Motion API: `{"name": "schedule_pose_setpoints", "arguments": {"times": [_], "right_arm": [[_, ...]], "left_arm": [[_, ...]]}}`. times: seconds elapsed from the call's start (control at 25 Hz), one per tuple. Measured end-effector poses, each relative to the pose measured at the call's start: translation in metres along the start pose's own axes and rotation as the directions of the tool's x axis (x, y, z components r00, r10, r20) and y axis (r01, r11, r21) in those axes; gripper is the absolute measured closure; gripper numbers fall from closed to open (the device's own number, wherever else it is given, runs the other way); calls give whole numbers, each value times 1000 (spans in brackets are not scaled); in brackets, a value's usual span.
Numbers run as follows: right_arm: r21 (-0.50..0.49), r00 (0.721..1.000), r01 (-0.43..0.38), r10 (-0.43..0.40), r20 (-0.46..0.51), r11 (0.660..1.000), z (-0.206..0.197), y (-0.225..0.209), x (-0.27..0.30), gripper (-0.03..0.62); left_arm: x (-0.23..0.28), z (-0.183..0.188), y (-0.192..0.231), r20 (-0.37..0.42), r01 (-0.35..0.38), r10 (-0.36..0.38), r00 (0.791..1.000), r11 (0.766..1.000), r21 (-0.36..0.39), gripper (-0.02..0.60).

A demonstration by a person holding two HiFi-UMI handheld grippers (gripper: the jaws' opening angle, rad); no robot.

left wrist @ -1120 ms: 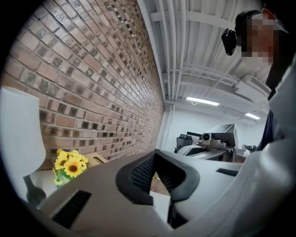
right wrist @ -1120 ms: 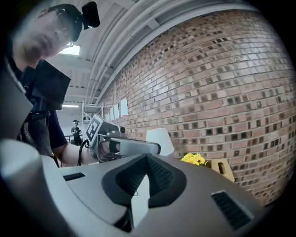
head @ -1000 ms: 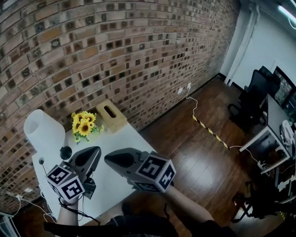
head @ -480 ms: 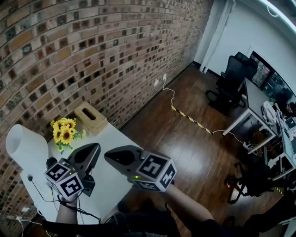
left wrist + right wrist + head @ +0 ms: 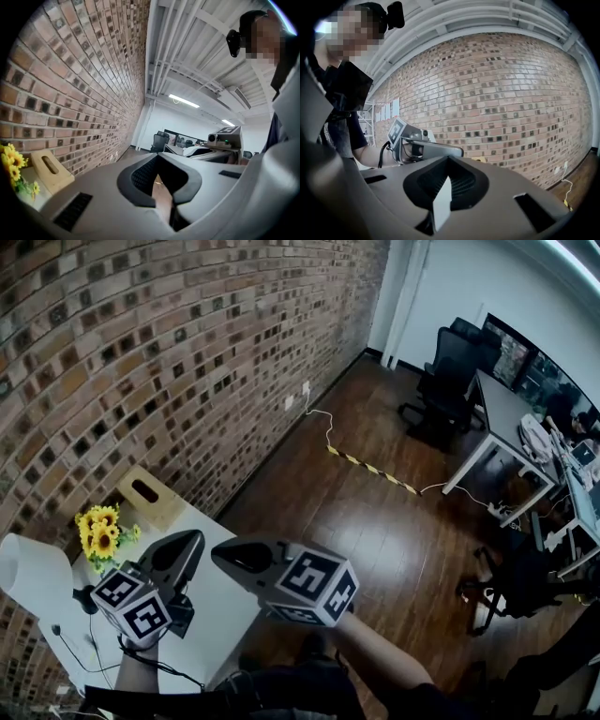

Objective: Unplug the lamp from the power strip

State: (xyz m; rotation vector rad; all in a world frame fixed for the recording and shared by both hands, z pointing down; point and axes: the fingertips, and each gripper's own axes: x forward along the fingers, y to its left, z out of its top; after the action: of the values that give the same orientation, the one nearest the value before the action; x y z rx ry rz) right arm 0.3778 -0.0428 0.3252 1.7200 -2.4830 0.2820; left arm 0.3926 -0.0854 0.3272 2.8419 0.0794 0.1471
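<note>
Left gripper (image 5: 184,549) and right gripper (image 5: 236,559), both clenched empty, are swinging away from the white cone-shaded lamp (image 5: 28,576); unplugged or not, can't tell.

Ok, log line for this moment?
left gripper: shut, empty | right gripper: shut, empty | lamp: on table, untouched

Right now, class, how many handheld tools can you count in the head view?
2. The left tool is over the white table, near the sunflowers. The right tool is just beside it, on its right. Neither is hidden.
</note>
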Motion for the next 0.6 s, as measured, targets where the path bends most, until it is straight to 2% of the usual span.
{"name": "schedule_pose_setpoints", "arguments": {"times": [0.32,0.6], "right_arm": [[17,999,-25,25,33,1000,-9,-58,-67,594],[85,997,-60,55,58,995,-21,-102,-117,594]], "left_arm": [[83,-3,-41,-50,-24,27,998,998,52,566],[142,-2,-74,-55,-35,40,998,996,77,566]]}}
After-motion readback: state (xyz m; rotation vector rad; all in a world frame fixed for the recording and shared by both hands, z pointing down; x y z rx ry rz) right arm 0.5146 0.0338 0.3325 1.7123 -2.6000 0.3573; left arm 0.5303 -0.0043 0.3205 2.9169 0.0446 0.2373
